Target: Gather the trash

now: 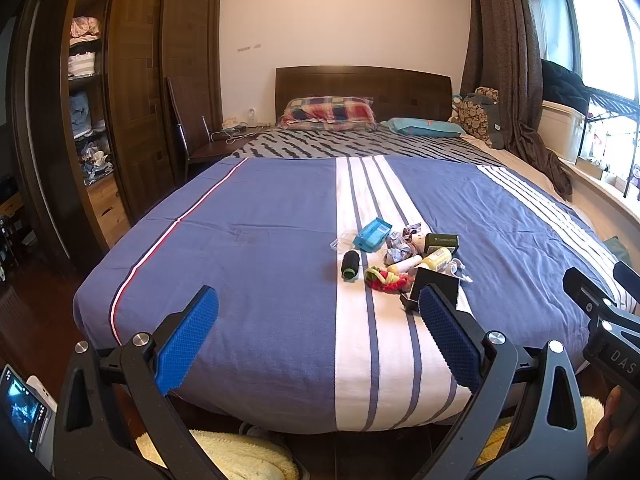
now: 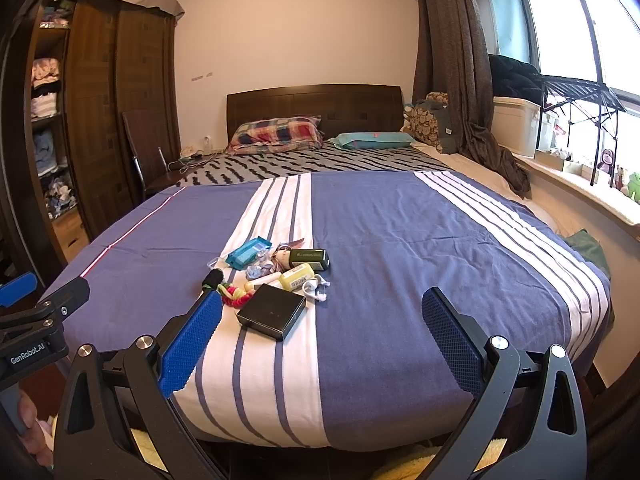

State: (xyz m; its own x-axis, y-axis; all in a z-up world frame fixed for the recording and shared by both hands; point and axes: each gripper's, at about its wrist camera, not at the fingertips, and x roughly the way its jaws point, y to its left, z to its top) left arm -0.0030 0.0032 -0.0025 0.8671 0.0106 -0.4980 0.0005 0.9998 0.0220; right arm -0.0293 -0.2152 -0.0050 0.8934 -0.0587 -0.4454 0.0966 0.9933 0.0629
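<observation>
Trash and small clutter sit in a loose pile (image 2: 276,272) on the white striped band of the blue bedspread (image 2: 400,240), toward the foot of the bed and well ahead of both my grippers. My left gripper (image 1: 318,332) hangs over the bed's near edge with its 2 blue-padded fingers spread wide and nothing between them; my right gripper (image 2: 322,334) is likewise spread wide and holds nothing. Nearest to me in the pile lies a flat black box (image 2: 271,311), with a red, yellow and green scrunchie-like band (image 2: 236,294) just beside it on the left. Past those lie a black spool (image 1: 350,265), a pale yellow bottle (image 2: 296,276) and a white tube (image 2: 266,279), then crumpled wrappers (image 1: 396,246), a dark green box (image 2: 310,259) and a teal packet (image 2: 248,252) at the far side. Farther off are a plaid pillow (image 2: 278,130) and a teal pillow (image 2: 372,140) against the dark wooden headboard (image 2: 316,102).
</observation>
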